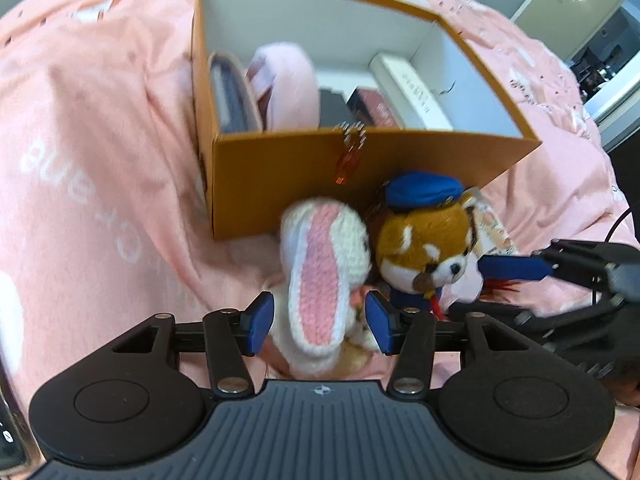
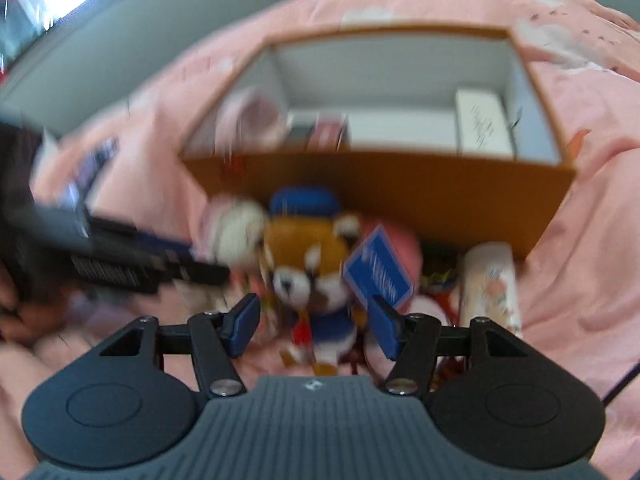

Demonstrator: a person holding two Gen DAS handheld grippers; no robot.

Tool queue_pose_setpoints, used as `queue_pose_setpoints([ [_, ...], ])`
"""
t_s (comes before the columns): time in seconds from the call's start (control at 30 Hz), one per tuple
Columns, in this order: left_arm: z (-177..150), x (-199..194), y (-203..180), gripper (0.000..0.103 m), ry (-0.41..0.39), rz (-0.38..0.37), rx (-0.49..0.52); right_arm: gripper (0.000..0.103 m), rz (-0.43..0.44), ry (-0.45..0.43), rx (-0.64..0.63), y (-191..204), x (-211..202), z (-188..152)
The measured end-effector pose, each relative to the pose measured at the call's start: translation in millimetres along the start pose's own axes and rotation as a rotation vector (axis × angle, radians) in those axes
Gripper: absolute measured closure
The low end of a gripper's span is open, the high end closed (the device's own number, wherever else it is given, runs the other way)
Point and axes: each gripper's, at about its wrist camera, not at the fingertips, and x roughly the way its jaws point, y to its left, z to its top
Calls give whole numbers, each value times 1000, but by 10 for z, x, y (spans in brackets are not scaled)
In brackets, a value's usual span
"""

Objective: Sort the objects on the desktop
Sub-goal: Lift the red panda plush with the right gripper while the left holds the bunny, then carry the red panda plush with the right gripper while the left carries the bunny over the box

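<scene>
Pink printed cloth covers the whole surface under me, rumpled, with pale lettering at nine o'clock in the left wrist view. A doorway shows at two o'clock beyond it.

At twelve o'clock stands the box, orange outside, white inside, open on top. Inside, going left to right: a dark flat case upright against the left wall, a pink soft thing, a black block, a reddish pack, then a white carton against the right wall.

Just in front of the box lies the bunny, crocheted white and pink, one long ear flopped toward me. My left gripper straddles that ear, fingers apart, pads on either side of it; I cannot tell whether the pads touch the wool.

Beside the bunny at its three o'clock, touching it, sits the panda, brown and white plush with a blue cap, leaning against the box front.

Over on the right wrist view, badly blurred, my right gripper hangs above the panda's body, fingers spread wide, nothing clamped. A blue card sits at the panda's three o'clock, just by my right finger. Further right, a pale printed tube lies by the box corner.
</scene>
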Motion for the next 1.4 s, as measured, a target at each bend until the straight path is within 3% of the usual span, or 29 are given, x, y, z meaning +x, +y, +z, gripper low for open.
queue_pose_setpoints([
  [0.23,-8,92,-83,40,20,4,46,41,12,64,48,-160,279,31],
  [0.43,35,201,-31,36,35,-6,11,42,74,90,128,-329,461,53],
  [0.53,55,253,-20,35,49,-5,12,53,88,99,128,-328,526,61],
  [0.63,65,278,-17,34,57,-3,12,58,81,100,114,-297,506,47],
  [0.9,23,140,-47,57,14,-5,33,61,76,110,69,-161,227,7],
  [0.97,15,71,-56,82,-4,-19,44,62,75,97,60,-131,102,-1],
  [1.13,-7,4,-61,83,-14,-24,44,62,92,62,74,-144,-166,-36],
  [1.4,-35,-164,-97,85,-71,-52,61,62,77,40,133,-174,-256,-99],
])
